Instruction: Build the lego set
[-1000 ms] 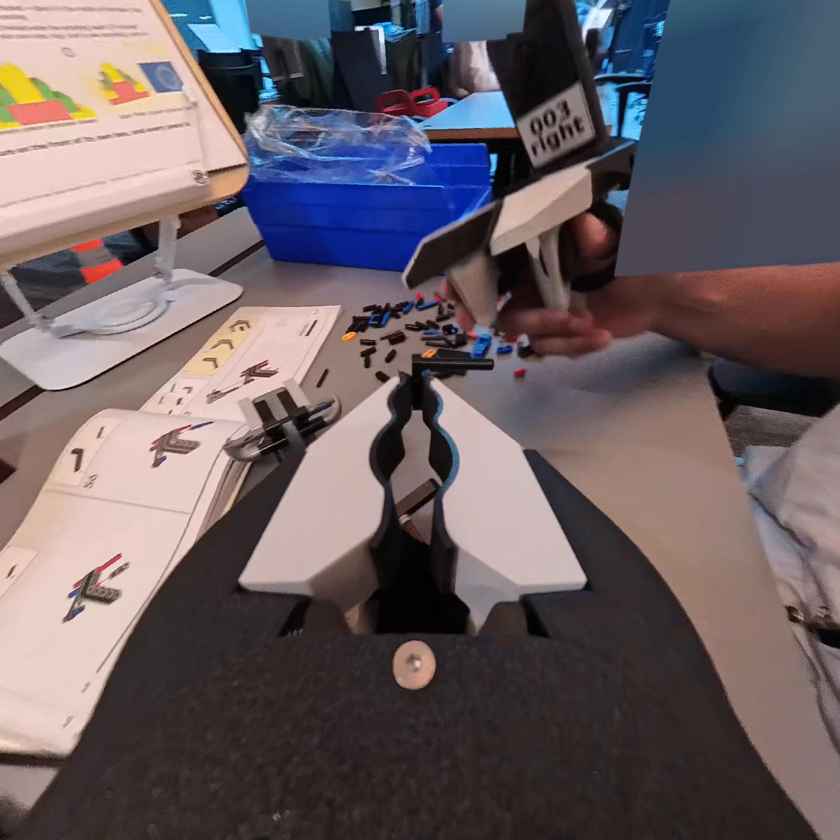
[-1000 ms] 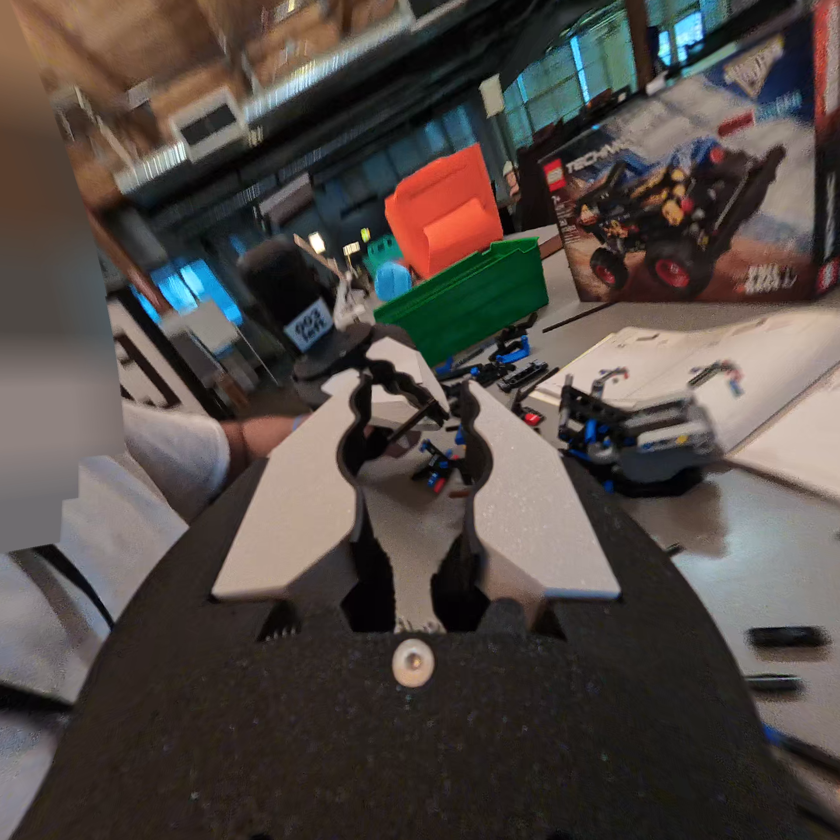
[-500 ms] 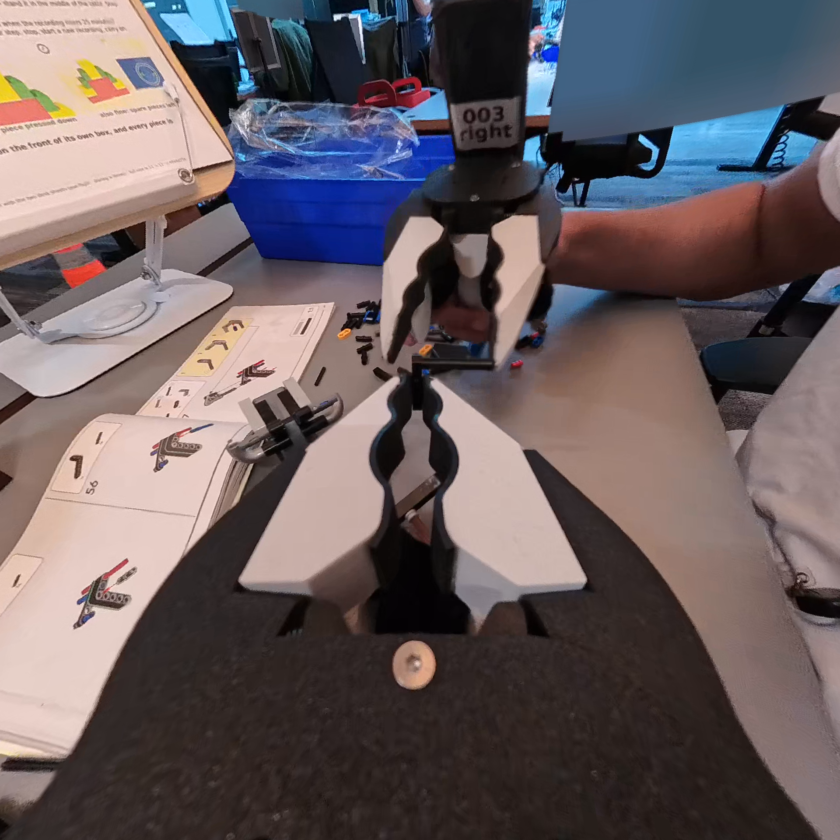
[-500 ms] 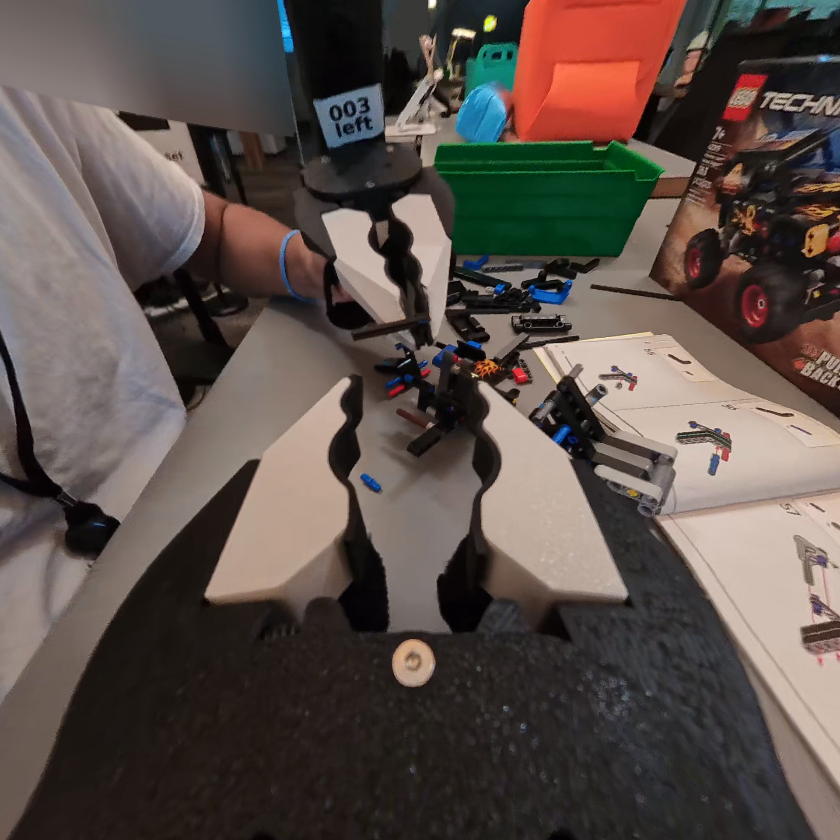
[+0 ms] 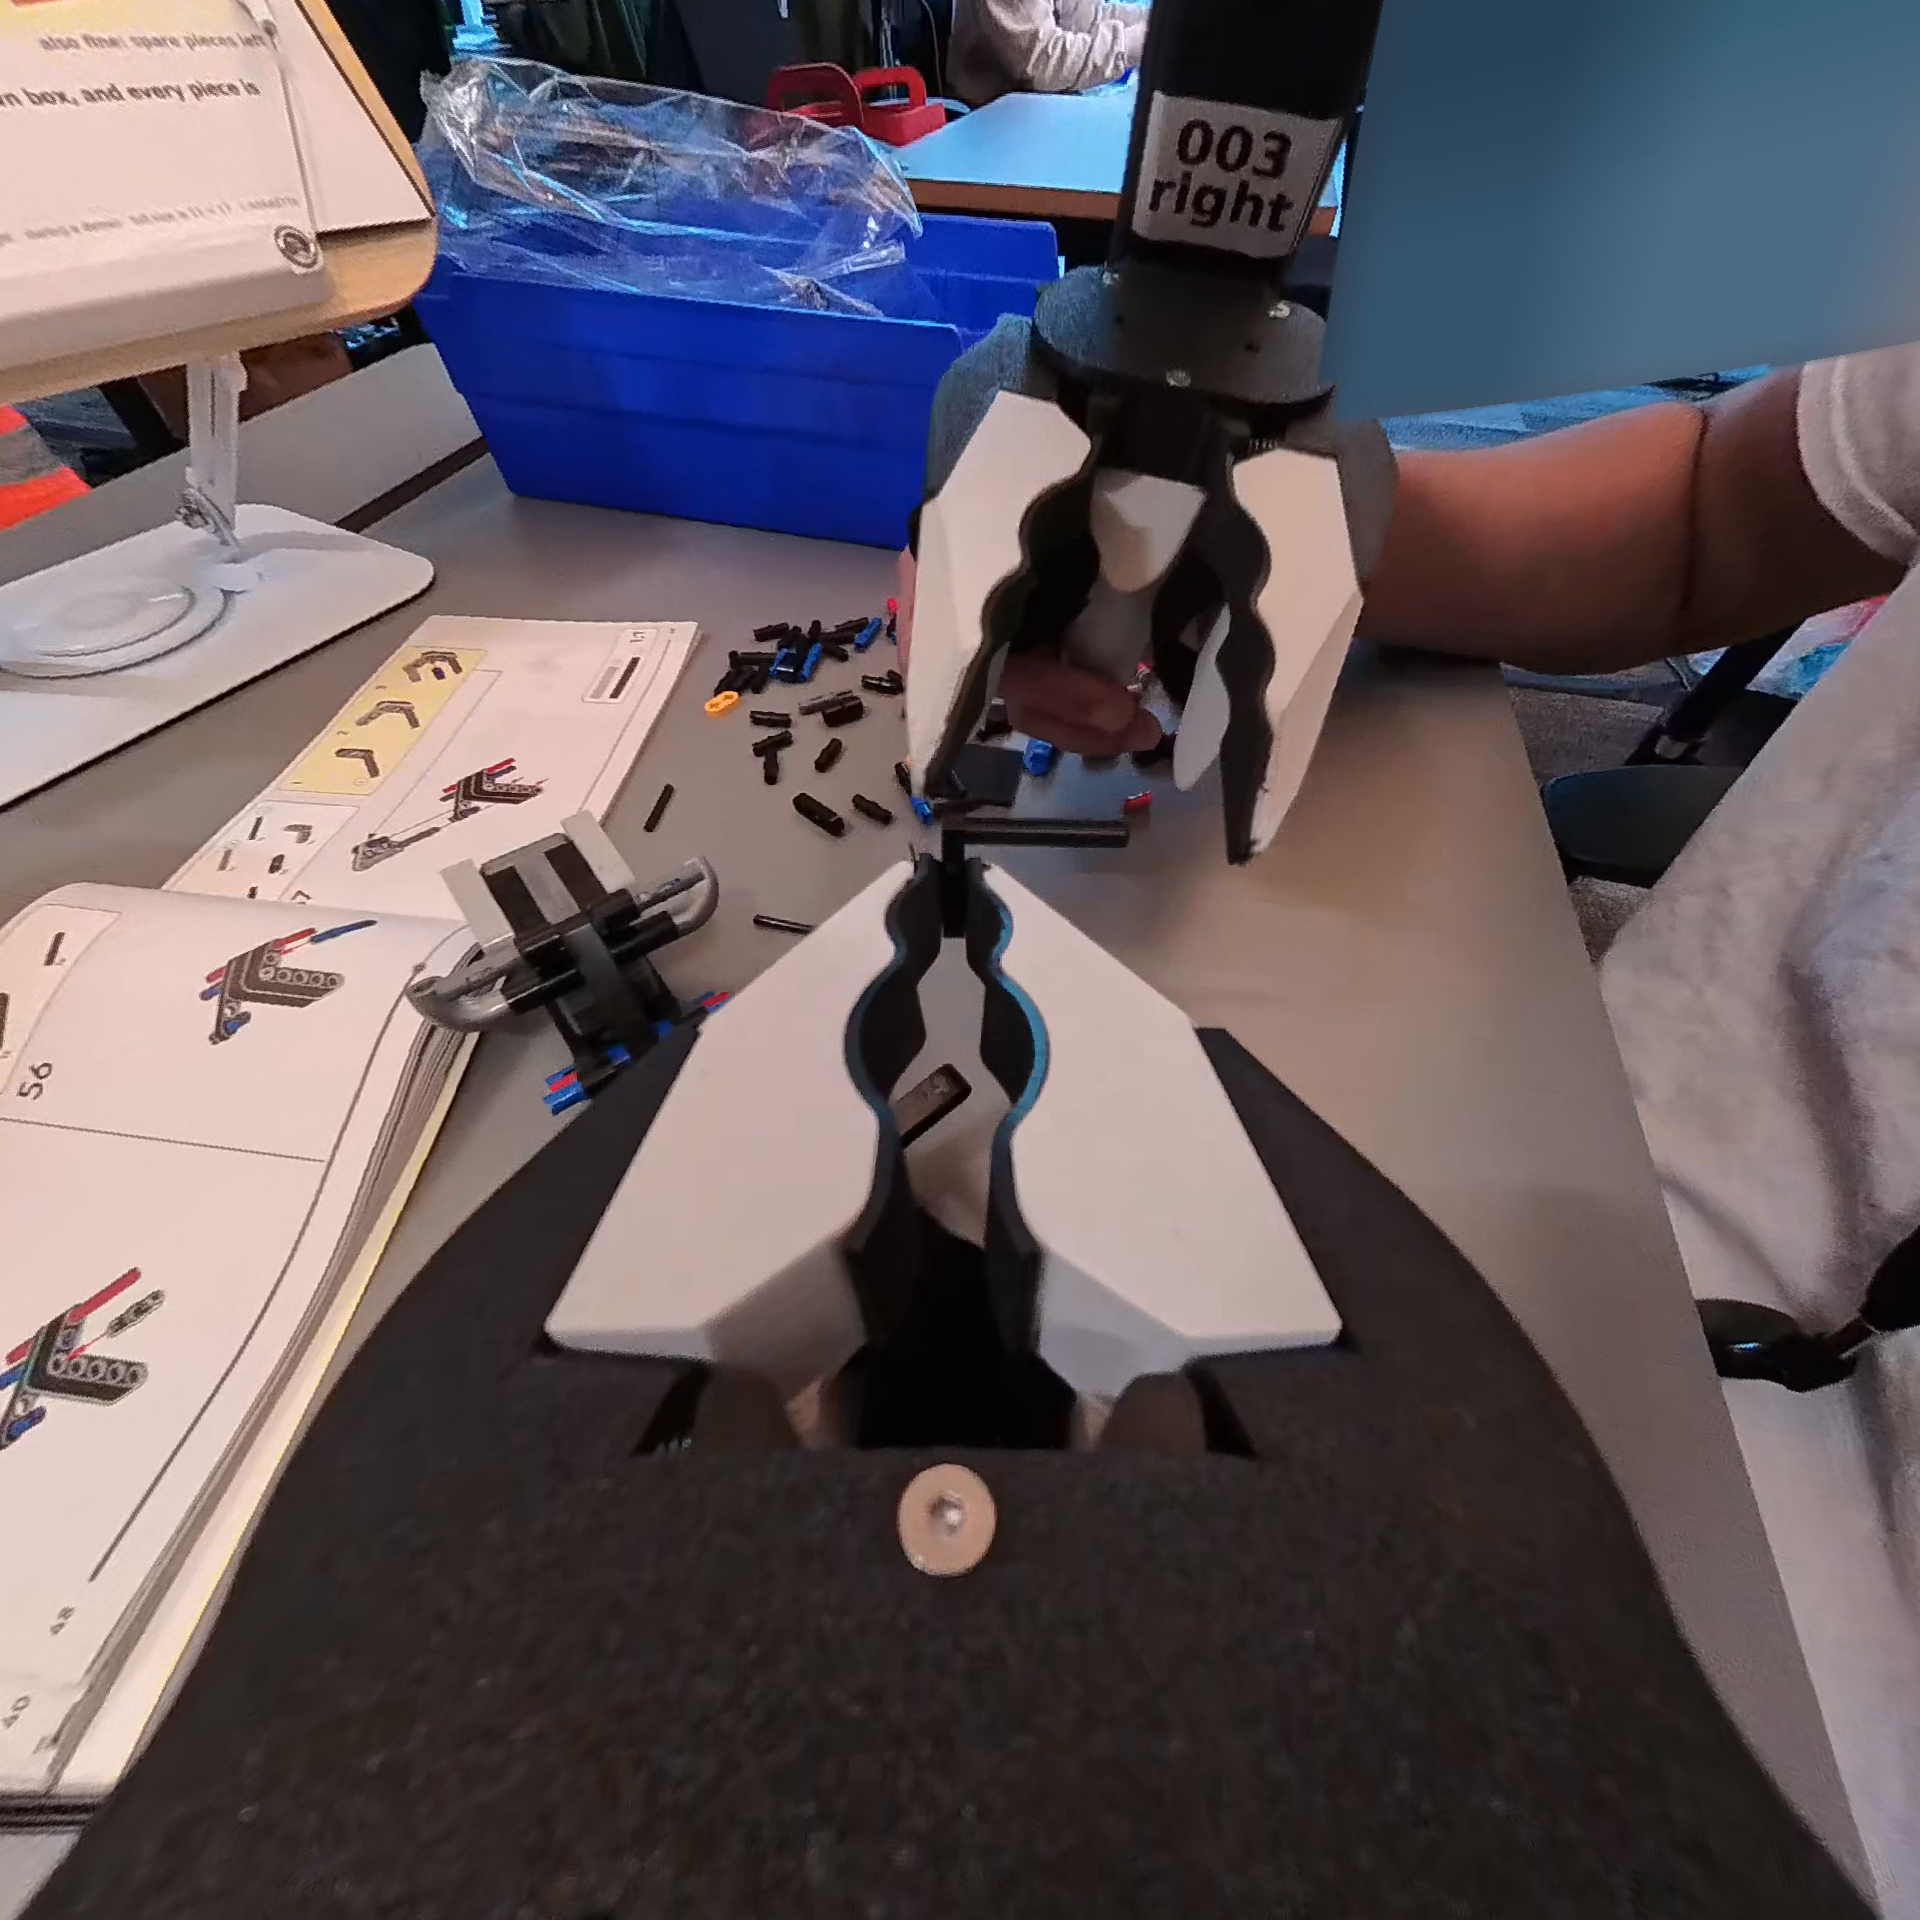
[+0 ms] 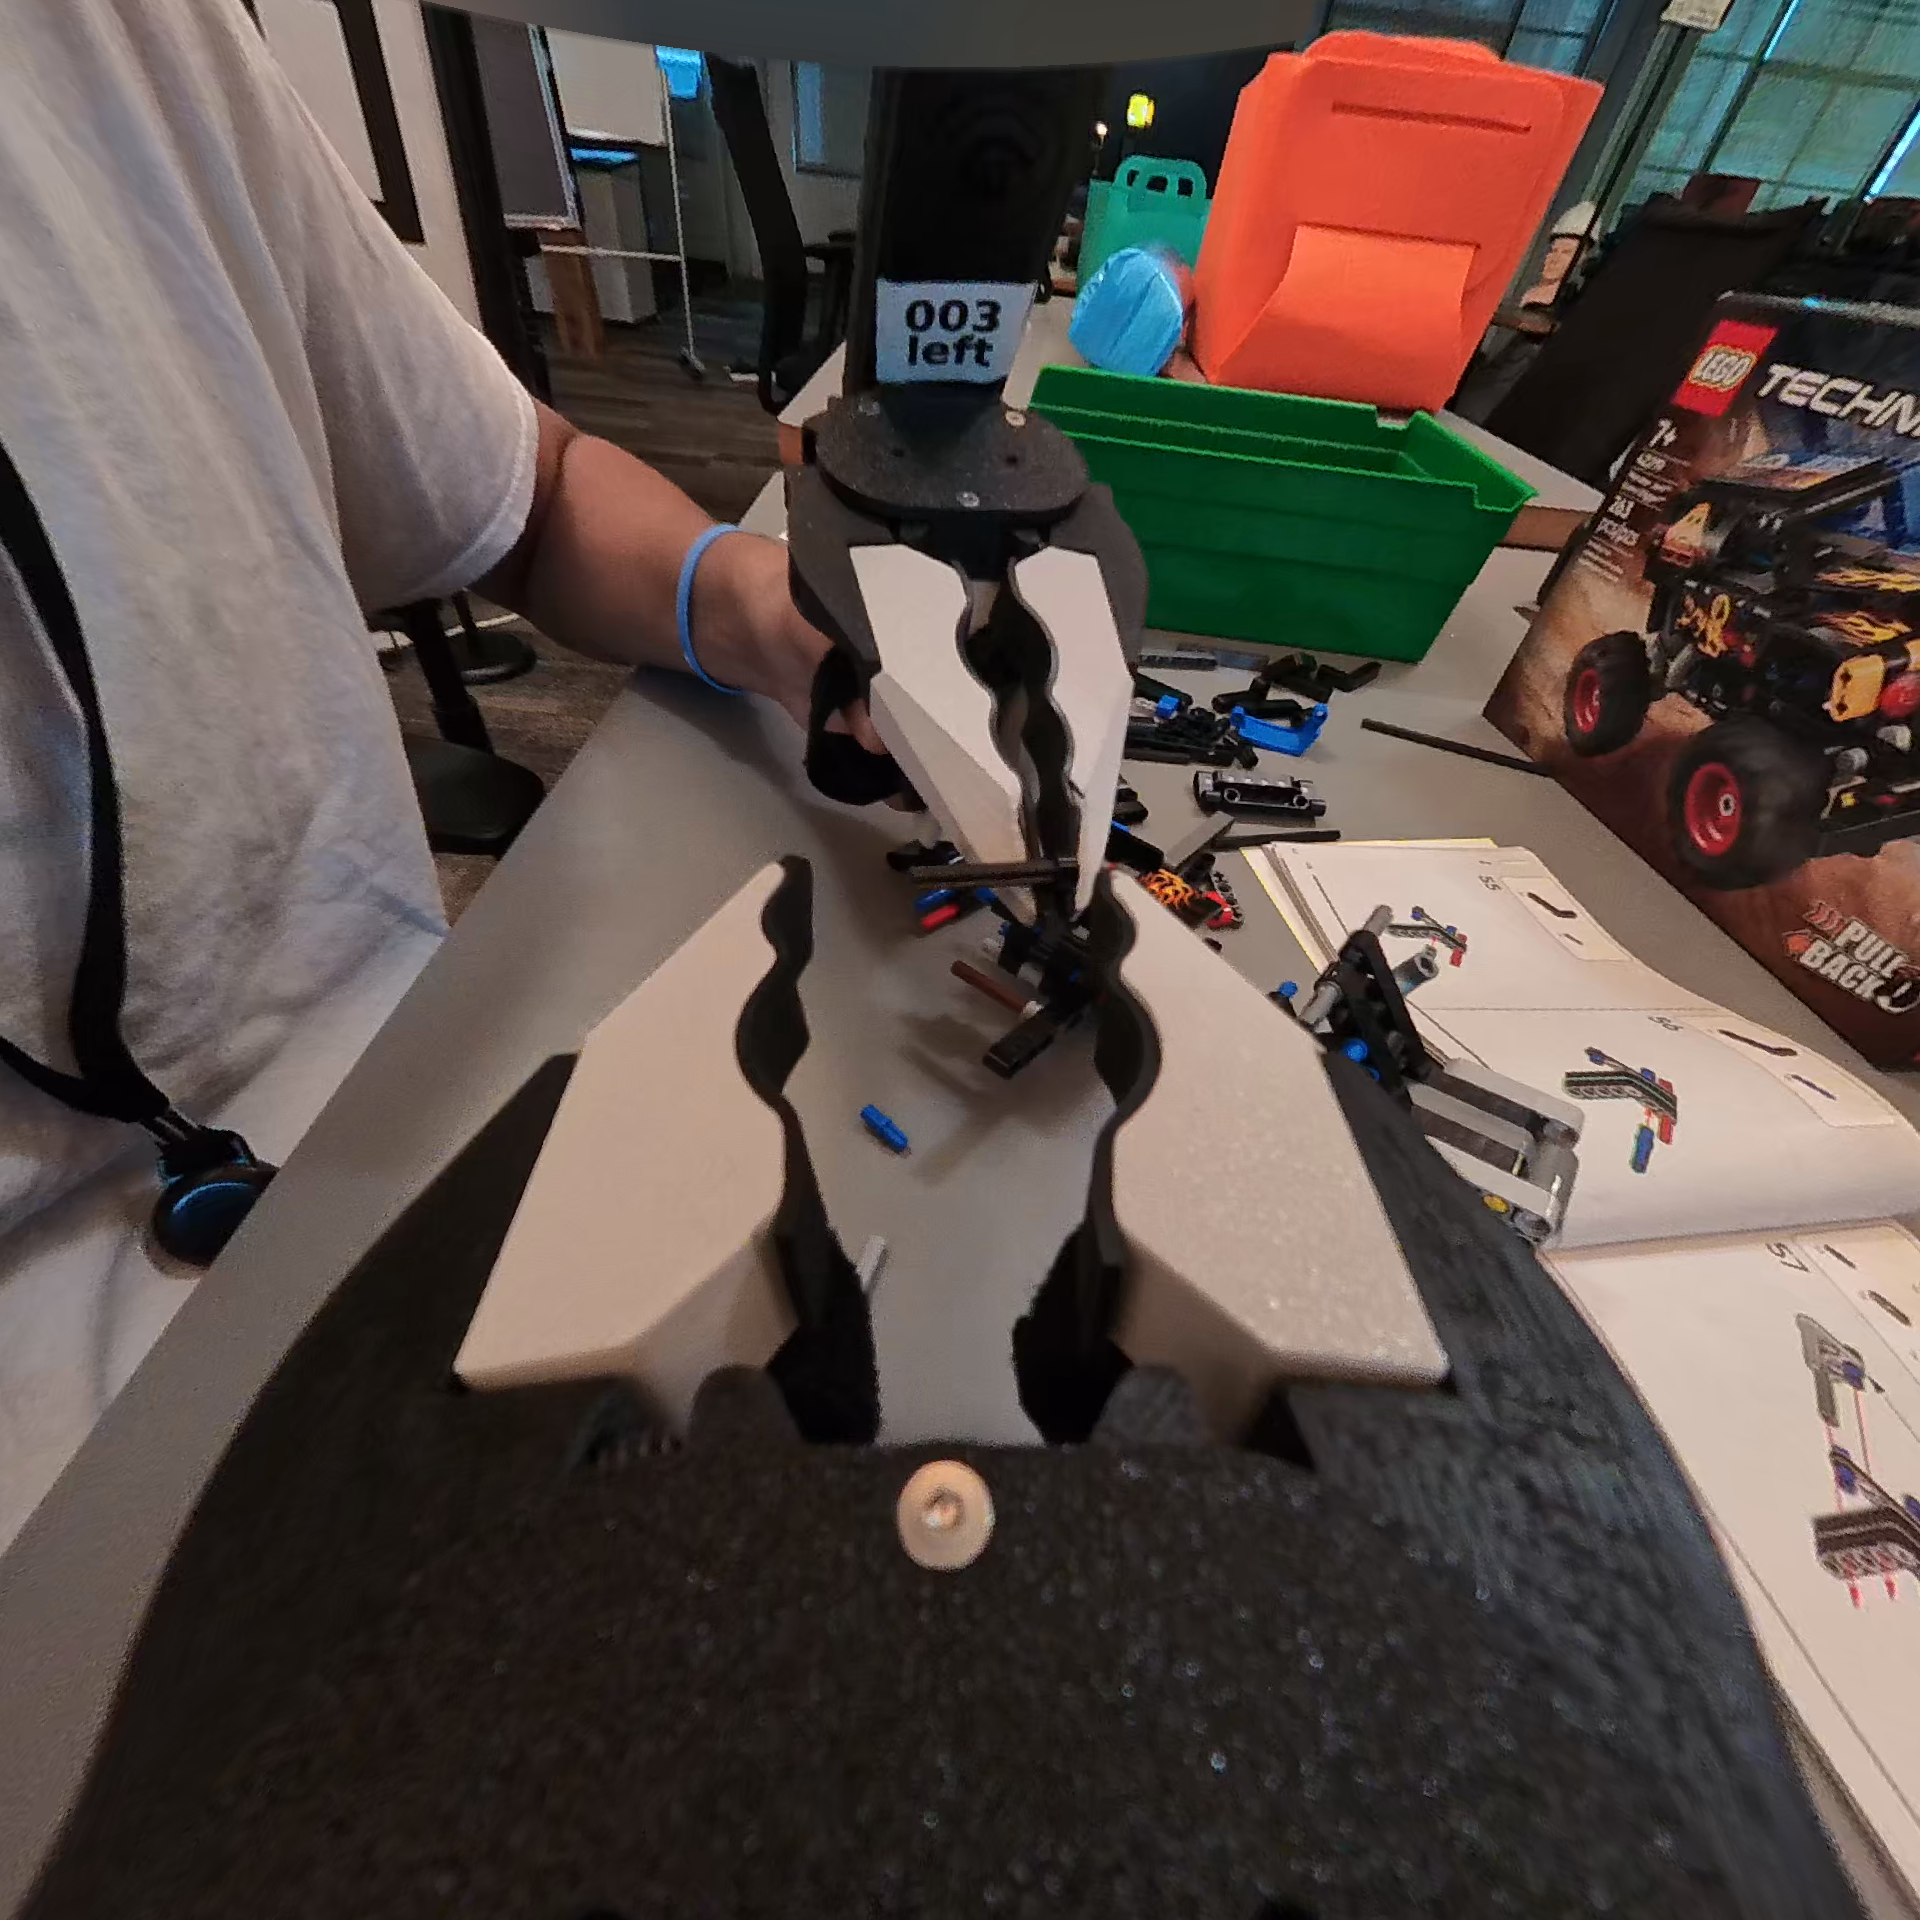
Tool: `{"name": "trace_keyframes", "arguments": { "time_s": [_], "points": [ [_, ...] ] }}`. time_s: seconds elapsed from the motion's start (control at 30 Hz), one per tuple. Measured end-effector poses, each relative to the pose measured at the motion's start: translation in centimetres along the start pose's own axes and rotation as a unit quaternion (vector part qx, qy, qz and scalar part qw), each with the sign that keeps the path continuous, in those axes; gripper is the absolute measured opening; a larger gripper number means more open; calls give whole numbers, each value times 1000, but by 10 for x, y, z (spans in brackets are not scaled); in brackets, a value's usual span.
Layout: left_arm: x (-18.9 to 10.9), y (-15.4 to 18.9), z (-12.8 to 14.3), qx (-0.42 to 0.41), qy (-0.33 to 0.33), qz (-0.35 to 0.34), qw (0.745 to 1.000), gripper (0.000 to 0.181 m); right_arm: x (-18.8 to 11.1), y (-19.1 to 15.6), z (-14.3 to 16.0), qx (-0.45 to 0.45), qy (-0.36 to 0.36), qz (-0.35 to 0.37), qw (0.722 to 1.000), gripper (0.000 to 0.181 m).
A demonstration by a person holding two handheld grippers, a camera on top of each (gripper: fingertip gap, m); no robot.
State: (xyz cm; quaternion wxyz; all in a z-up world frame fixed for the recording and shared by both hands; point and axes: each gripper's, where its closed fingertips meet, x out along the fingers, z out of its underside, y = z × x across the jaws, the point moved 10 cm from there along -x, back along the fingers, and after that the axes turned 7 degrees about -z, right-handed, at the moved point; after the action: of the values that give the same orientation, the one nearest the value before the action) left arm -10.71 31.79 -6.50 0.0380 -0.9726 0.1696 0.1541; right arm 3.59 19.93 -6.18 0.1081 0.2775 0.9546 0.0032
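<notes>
Mid-handover, apparently. Left gripper [image 5: 948, 883] pinched tight on a small black piece carrying a black axle [image 5: 1039, 831], held above the table near the loose parts pile [image 5: 810, 717]. Right gripper [image 6: 951, 914] spread wide, empty, closing in. Next: straddle axle, squeeze.

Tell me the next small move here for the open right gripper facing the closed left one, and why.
Probably ease the right gripper forward and close it on the free end of the black axle. The left gripper is shut on a small black piece carrying that axle crosswise at its tips, while the right gripper's fingers stand wide apart and empty, with the axle just ahead of them.
</notes>
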Motion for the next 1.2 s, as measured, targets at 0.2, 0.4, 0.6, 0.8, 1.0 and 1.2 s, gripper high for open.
{"name": "trace_keyframes", "arguments": {
  "time_s": [0.2, 0.4, 0.6, 0.8, 1.0, 1.2],
  "points": [
    [2, 3, 2, 18, -15, 0, 1000, 2, 3, -4, -4, 3, -42, 27, 999, 44],
    [2, 10, 1, 45, -13, 13, 999, 2, 5, -7, -4, 0, -56, 3, 998, 41],
    [4, 15, 3, 88, -21, 11, 996, 2, 7, -10, -1, -20, -86, 0, 996, 33],
    [5, 19, 6, 132, -34, -7, 991, 2, 9, -11, 1, -27, -115, 3, 993, 33],
    [5, 23, 7, 160, -39, -15, 986, 2, 9, -13, 2, -34, -123, -6, 992, 32],
    [8, 24, 8, 162, -42, -23, 986, 2, 9, -12, 3, -41, -131, 2, 991, 31]
  ]
}}
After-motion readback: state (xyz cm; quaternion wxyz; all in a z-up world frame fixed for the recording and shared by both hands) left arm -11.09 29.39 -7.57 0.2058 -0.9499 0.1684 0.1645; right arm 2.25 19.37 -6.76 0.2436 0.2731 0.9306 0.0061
